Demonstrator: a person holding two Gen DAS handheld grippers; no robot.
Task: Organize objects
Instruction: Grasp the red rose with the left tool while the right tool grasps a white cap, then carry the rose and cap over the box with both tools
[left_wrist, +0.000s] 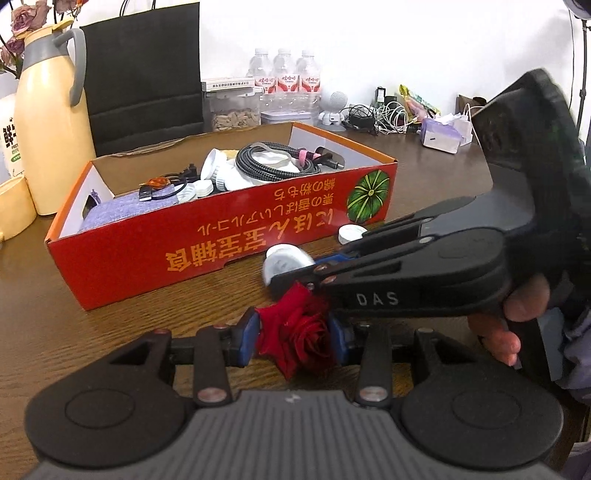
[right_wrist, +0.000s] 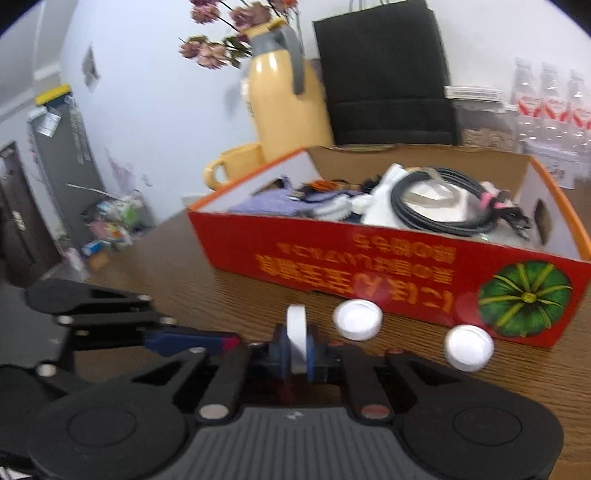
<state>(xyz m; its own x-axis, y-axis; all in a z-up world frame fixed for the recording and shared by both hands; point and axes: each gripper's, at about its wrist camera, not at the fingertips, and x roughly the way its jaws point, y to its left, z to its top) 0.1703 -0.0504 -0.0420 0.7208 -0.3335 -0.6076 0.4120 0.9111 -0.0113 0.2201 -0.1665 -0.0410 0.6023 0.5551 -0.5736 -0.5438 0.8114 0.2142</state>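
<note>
My left gripper (left_wrist: 293, 334) is shut on a red rose (left_wrist: 303, 325), its blue pads pressing the bloom from both sides just above the wooden table. My right gripper (left_wrist: 295, 275) reaches in from the right, just beyond the rose, and is shut on a white bottle cap (left_wrist: 282, 262). In the right wrist view that cap (right_wrist: 296, 332) stands on edge between the blue pads of the right gripper (right_wrist: 297, 352). Two more white caps (right_wrist: 357, 319) (right_wrist: 469, 347) lie on the table before the red cardboard box (right_wrist: 332, 251). The left gripper (right_wrist: 221, 339) shows at the left.
The red box (left_wrist: 184, 251) holds cables, white lids and a purple cloth. Behind it stand a yellow thermos jug (left_wrist: 51, 122), a black paper bag (left_wrist: 144, 74), water bottles (left_wrist: 284, 74) and a tissue pack (left_wrist: 441, 136). A yellow mug (right_wrist: 236, 162) sits by the jug.
</note>
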